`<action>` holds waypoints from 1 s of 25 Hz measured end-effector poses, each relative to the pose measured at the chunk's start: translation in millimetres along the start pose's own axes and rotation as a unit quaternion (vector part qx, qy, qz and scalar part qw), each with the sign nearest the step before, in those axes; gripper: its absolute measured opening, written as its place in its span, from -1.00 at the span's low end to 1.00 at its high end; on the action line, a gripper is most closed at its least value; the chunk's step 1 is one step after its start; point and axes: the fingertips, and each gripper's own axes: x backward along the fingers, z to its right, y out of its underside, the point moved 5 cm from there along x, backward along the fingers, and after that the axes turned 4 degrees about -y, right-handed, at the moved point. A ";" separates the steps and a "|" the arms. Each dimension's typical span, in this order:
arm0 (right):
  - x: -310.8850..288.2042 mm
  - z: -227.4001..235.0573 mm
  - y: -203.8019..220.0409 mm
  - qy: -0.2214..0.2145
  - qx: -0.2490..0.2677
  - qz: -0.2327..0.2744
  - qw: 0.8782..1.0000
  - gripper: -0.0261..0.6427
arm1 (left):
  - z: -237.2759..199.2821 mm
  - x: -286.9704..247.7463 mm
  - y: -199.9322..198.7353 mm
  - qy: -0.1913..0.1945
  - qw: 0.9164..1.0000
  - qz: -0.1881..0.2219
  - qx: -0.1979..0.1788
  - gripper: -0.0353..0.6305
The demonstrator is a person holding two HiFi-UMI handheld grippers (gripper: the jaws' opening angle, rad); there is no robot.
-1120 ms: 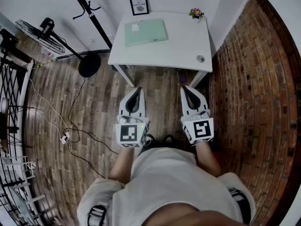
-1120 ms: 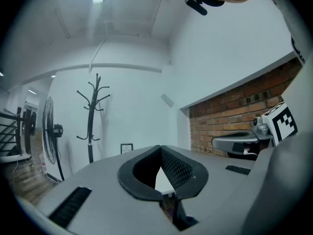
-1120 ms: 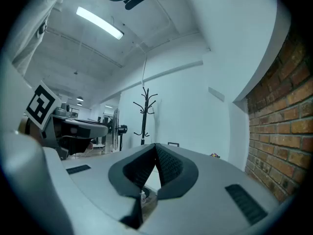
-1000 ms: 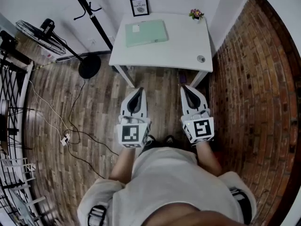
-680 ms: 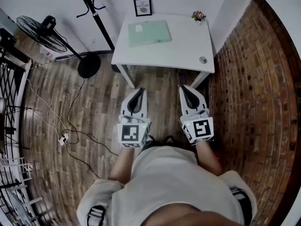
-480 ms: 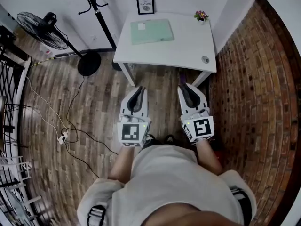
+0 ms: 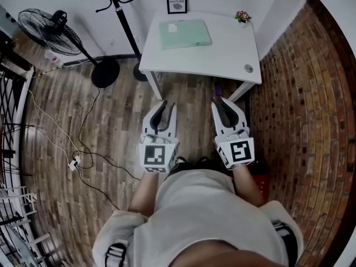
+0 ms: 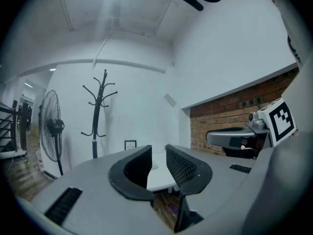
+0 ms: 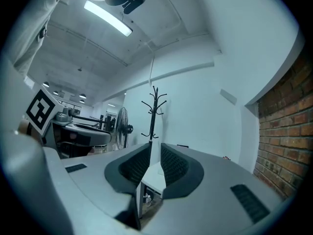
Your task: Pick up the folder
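The pale green folder [image 7: 185, 34] lies flat on the far left part of the white table [image 7: 222, 54]. Both grippers are held level over the wooden floor, short of the table's near edge and well apart from the folder. My left gripper [image 7: 164, 103] points at the table's left leg; its jaws are opening with nothing between them. My right gripper [image 7: 223, 100] points at the right leg, and its empty jaws are opening too. In the left gripper view the table edge [image 8: 159, 173] shows through the gap of the left gripper [image 8: 158, 153]. The right gripper [image 9: 155, 151] frames the table corner [image 9: 155, 175].
A framed picture [image 7: 176, 2] and a small flower pot [image 7: 242, 16] stand at the table's back edge, and a small round object [image 7: 248, 68] lies near its front right corner. A coat rack's base [image 7: 105, 73] and a fan [image 7: 47, 25] stand left. A brick wall [image 7: 300, 121] runs along the right. Cables [image 7: 78, 160] trail on the floor.
The person has stepped towards the table, which now sits nearer the grippers. Both pairs of jaws have gone from shut to slightly parted.
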 end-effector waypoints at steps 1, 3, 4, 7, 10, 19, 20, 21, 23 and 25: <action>-1.5 -4.1 0.9 0.002 0.000 0.000 1.000 -0.72 | -4.5 1.4 2.3 -0.001 1.000 -0.001 0.001 -0.65; -5.2 -10.7 1.2 0.002 0.000 -0.001 1.000 -0.72 | -12.4 3.6 5.6 0.000 1.000 -0.006 0.006 -0.65; -6.5 -12.8 1.1 0.002 0.000 -0.004 1.000 -0.72 | -15.0 5.0 6.5 0.001 1.000 -0.008 0.009 -0.65; -12.0 -15.1 0.5 -0.001 0.001 -0.006 1.000 -0.72 | -22.0 7.5 9.8 -0.002 1.000 -0.010 0.012 -0.65; -19.0 -15.3 3.0 -0.005 0.004 -0.010 1.000 -0.72 | -29.7 4.9 14.2 -0.007 1.000 -0.013 0.019 -0.65; -48.7 -4.3 11.4 -0.007 -0.005 -0.010 1.000 -0.72 | -48.8 -14.7 19.3 -0.012 0.999 -0.028 0.011 -0.65; -52.2 -1.9 11.4 -0.006 -0.005 -0.006 1.000 -0.72 | -50.6 -19.1 19.6 -0.012 0.999 -0.029 0.009 -0.65; -56.0 0.8 11.7 -0.007 -0.005 -0.004 1.000 -0.72 | -52.5 -24.3 19.9 -0.011 0.999 -0.030 0.008 -0.65; -64.2 7.1 13.6 -0.008 -0.005 -0.002 1.000 -0.72 | -55.4 -36.5 20.3 -0.010 0.999 -0.032 0.008 -0.65; -72.2 15.0 17.1 -0.008 -0.007 -0.004 1.000 -0.72 | -56.4 -49.5 20.5 -0.004 0.999 -0.035 0.009 -0.65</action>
